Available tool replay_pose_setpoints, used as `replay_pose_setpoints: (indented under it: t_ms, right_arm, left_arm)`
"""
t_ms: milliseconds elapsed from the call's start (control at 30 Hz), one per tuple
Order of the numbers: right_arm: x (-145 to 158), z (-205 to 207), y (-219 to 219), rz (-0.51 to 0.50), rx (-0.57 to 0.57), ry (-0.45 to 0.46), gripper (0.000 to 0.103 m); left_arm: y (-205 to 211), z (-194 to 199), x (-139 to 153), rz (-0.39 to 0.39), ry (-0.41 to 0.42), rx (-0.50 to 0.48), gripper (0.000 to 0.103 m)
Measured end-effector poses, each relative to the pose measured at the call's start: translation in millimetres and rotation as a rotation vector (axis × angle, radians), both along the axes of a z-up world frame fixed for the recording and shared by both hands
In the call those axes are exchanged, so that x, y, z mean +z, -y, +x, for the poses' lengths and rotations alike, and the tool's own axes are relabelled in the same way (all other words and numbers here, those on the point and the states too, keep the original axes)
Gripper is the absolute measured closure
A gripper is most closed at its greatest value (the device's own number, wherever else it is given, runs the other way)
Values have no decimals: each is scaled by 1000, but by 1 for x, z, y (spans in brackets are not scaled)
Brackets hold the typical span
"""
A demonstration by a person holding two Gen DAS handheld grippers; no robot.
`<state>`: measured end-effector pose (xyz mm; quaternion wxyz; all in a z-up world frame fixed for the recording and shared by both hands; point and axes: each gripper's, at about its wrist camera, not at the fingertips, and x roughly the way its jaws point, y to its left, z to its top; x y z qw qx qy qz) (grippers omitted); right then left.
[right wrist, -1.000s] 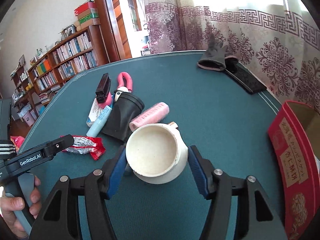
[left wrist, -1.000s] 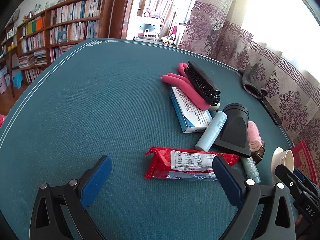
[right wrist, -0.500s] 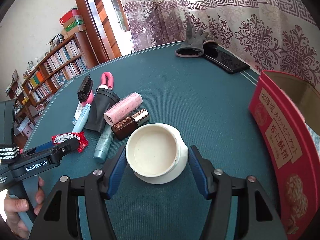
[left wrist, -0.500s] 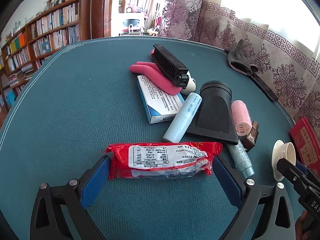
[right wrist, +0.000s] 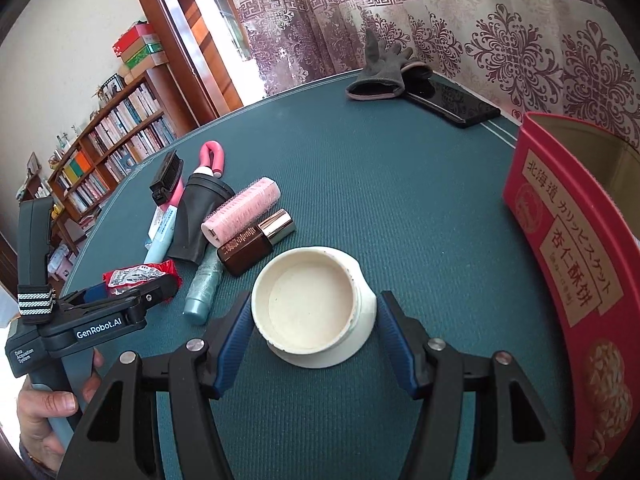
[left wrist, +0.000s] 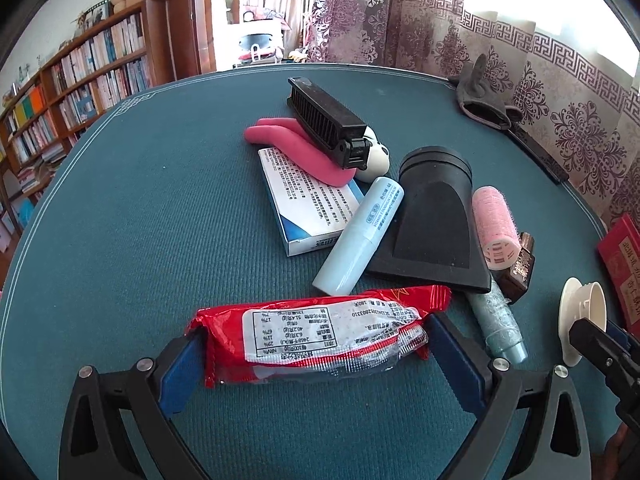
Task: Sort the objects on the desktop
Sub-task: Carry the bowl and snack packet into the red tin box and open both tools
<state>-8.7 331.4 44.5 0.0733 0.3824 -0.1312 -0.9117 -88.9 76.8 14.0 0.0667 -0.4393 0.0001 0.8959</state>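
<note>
My left gripper [left wrist: 316, 354] is closed on a red snack packet [left wrist: 316, 332], its blue pads at both ends of the packet on the green table [left wrist: 140, 220]. My right gripper [right wrist: 312, 334] holds a white jar lid [right wrist: 312, 312] between its pads, just in front of the pile. The pile holds a pale blue tube [left wrist: 360, 236], a black nozzle [left wrist: 432, 228], a pink hair roller [left wrist: 494, 224], a brown bottle [right wrist: 256, 242], a teal tube [right wrist: 204, 284], a white-blue box [left wrist: 308, 204], a pink grip trainer [left wrist: 296, 152] and a black brush [left wrist: 328, 120].
A red open biscuit box [right wrist: 572, 248] stands at the right. A grey glove [right wrist: 380, 72] and a black phone [right wrist: 452, 102] lie at the far edge by the curtain. Bookshelves stand beyond the table on the left.
My left gripper moved forward over the red packet and closed on its ends. My right gripper carried the white lid to the right, toward the red box.
</note>
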Motion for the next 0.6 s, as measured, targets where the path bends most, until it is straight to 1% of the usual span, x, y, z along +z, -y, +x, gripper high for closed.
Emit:
replay_pose_setpoints:
  t_ms: [67,167,400,600]
  right_arm:
    - [0,0,1,4,0,0,37]
    - [0,0,0,5,0,1,37]
    - [1,1,1,21,-11,2,37]
    - [9,6,4,54,-26,-18,37]
  left_arm:
    - [1,0,1,8,-8,-1,5]
    - [2,3,2,31,-15,-13,7]
    - [9,19,7,110,-29,-40,8]
    - [12,28,11,149,-37,-46,7]
